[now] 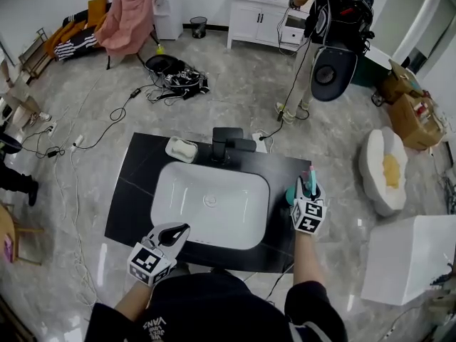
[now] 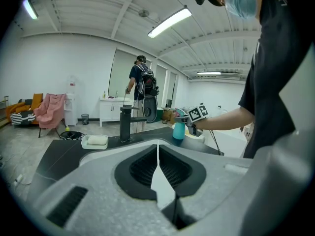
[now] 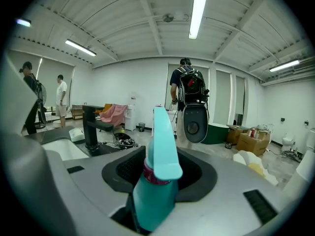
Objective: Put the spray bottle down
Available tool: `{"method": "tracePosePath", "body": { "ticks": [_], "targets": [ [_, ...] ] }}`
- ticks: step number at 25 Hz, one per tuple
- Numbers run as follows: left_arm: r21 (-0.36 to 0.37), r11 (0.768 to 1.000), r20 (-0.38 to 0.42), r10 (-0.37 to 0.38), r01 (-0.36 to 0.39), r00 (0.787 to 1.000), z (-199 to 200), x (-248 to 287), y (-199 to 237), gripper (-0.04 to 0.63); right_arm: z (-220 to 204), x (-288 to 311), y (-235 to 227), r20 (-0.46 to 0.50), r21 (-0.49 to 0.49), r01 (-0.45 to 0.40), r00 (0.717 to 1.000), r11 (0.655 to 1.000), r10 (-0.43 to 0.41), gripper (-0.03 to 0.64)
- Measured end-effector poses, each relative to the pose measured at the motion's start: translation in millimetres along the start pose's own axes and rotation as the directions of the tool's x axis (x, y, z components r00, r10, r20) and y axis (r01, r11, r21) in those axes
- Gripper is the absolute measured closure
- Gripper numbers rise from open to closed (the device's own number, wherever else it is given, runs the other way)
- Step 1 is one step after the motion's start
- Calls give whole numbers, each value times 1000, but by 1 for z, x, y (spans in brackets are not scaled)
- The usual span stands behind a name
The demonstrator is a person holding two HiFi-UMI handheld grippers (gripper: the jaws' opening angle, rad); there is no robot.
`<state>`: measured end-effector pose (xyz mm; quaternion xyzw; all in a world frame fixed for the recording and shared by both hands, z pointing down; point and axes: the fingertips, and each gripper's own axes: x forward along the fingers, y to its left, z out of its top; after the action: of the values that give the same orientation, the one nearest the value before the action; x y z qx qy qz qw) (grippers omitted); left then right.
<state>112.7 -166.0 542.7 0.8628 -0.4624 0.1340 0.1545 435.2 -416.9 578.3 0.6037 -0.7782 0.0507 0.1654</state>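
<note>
A teal spray bottle [image 1: 292, 194] stands upright at the right end of the black counter [image 1: 135, 184], with my right gripper [image 1: 308, 184] shut on its body. In the right gripper view the bottle [image 3: 155, 195] fills the gap between the jaws, its trigger head pointing up. The left gripper view shows the bottle [image 2: 178, 131] low over the counter; whether its base touches I cannot tell. My left gripper [image 1: 177, 231] hovers at the counter's front edge, left of centre, jaws shut [image 2: 157, 154] with nothing between them.
A white sink basin [image 1: 178, 191] is set in the counter, with a black faucet [image 1: 224, 142] and a soap dish [image 1: 181, 149] behind it. Cables lie on the floor. A person with a backpack [image 1: 335, 20] stands at the back right. A white box [image 1: 406, 258] sits right of the counter.
</note>
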Motion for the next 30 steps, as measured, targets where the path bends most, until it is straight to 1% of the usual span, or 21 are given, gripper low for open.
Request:
{"method": "tracePosePath", "body": {
  "ticks": [2, 5, 9, 13, 20, 23, 28, 29, 30],
  "targets": [
    [-3, 1000, -3, 1, -1, 1000, -1, 0, 1, 571, 0, 0, -1, 6, 10, 0, 1000, 1000, 0, 438],
    [-3, 1000, -6, 0, 0, 1000, -2, 2, 3, 571, -2, 4, 1, 1, 28, -24, 1000, 999, 24, 432],
    [2, 1000, -5, -15, 15, 1000, -2, 4, 3, 571, -9, 5, 1, -22, 44, -25, 999, 999, 26, 338],
    [6, 1000, -5, -24, 24, 1000, 2, 3, 5, 571, -4, 0, -1, -20, 59, -9, 1000, 998, 10, 311],
    [25, 998, 0, -62, 62, 998, 8, 2, 9, 571, 6, -19, 3, 15, 87, 8, 1000, 996, -9, 302],
    [51, 995, 3, -88, 88, 996, 11, 2, 10, 569, 10, -32, 6, 32, 83, 29, 999, 996, -31, 302],
    [98, 985, 7, -142, 141, 990, 15, 5, 16, 570, 8, -57, 16, 50, 112, 70, 996, 991, -76, 304],
    [104, 983, 7, -155, 153, 988, 15, 5, 16, 570, 7, -63, 18, 47, 111, 84, 995, 990, -90, 315],
    [108, 980, 8, -167, 165, 986, 16, 5, 16, 571, 6, -70, 20, 44, 112, 97, 994, 989, -103, 340]
  ]
}}
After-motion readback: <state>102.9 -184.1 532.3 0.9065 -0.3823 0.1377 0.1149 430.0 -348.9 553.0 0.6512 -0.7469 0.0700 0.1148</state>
